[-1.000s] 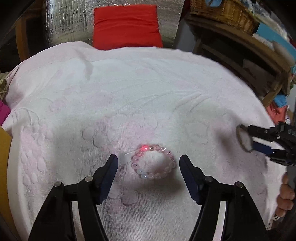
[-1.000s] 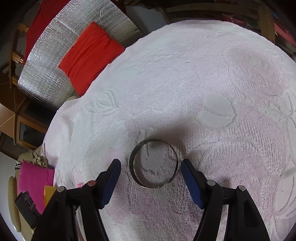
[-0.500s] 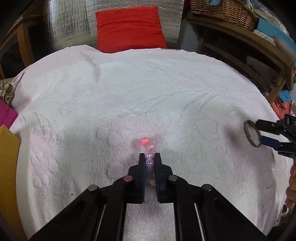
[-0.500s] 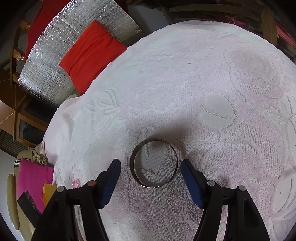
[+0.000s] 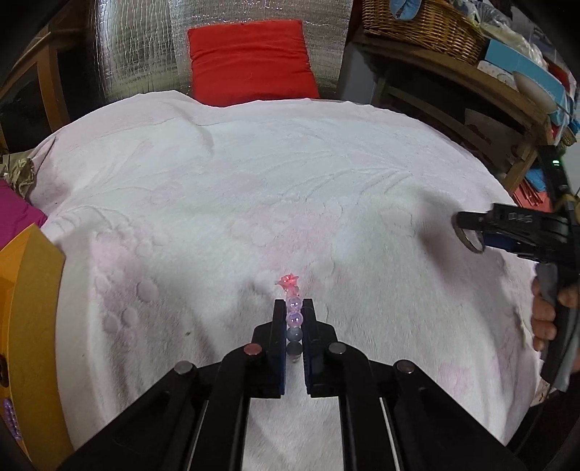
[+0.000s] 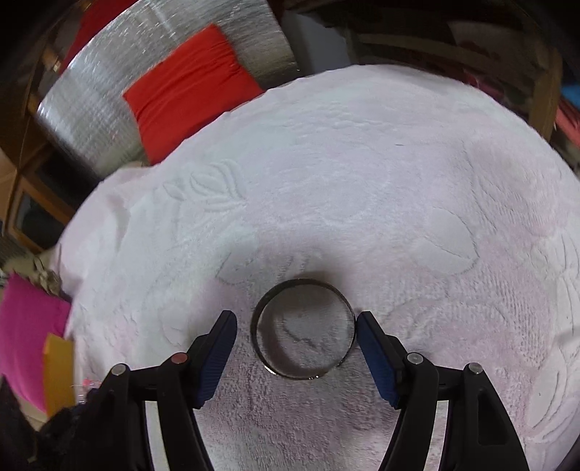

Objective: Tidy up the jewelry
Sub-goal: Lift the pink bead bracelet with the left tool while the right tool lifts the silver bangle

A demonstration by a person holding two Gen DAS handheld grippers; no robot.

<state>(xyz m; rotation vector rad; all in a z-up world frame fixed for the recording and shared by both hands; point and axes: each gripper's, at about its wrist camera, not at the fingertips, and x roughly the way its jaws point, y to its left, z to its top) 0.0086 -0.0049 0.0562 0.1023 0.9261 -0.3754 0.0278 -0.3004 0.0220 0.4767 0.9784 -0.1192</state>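
The left hand-held gripper (image 5: pixel 293 315) tilts steeply down over the towel (image 5: pixel 253 188), its jaws squeezed almost together on the bead bracelet (image 5: pixel 293 319). The bracelet is flattened into a line of pale purple and grey beads between the blue pads, with its pink flower charm poking out past the fingertips, just above the cloth.

At the right edge of the left view, a person's hand (image 5: pixel 547 315) wraps the handle of the right hand-held gripper (image 5: pixel 471 235), which reaches in from the right, angled downward. Its jaws stand fairly wide, with the metal bangle (image 6: pixel 302 329) between them. In the right view the bangle's right side sits against the right pad, while a small gap shows at the left pad; whether it is truly clamped I cannot tell. The bangle's shadow lies on the towel just beyond it.

The towel is white-pink with embossed flowers and covers the whole worktop. A red cushion (image 5: pixel 250 61) leans on silver foil at the far side. A wicker basket (image 5: pixel 417 18) sits on a wooden shelf at far right. A yellow box (image 5: pixel 29 326) lies at the near left edge.
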